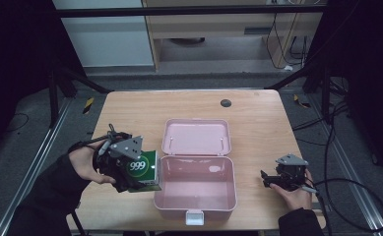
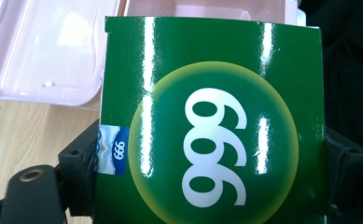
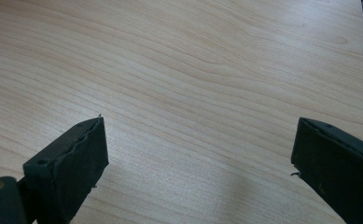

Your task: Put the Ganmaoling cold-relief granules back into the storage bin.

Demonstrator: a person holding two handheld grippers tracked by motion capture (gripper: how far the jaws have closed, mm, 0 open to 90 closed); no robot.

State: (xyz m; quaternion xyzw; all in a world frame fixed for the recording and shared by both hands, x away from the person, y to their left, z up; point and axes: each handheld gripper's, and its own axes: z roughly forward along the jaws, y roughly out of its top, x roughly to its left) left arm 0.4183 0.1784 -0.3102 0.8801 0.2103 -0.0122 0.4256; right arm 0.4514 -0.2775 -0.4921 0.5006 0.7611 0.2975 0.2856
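High view: the left gripper (image 1: 139, 173) has a glossy green cardboard box printed with a white 999 (image 1: 145, 169) clamped in its jaws, lifted just beside the left wall of the open pink plastic case (image 1: 195, 202) on the light wooden table (image 1: 258, 110). The case's lid lies flat behind its empty tub. The right gripper (image 1: 268, 180) rests low on the table, well apart to the right.

Left gripper view: the green box sits squarely between both black jaws, with the pink case just beyond it.

Right gripper view: jaws spread wide over bare wood, holding nothing.

This looks like the carry step, box on its way to the tub. The next move calls for swinging it over the near wall, lowering it flat inside, then letting go.
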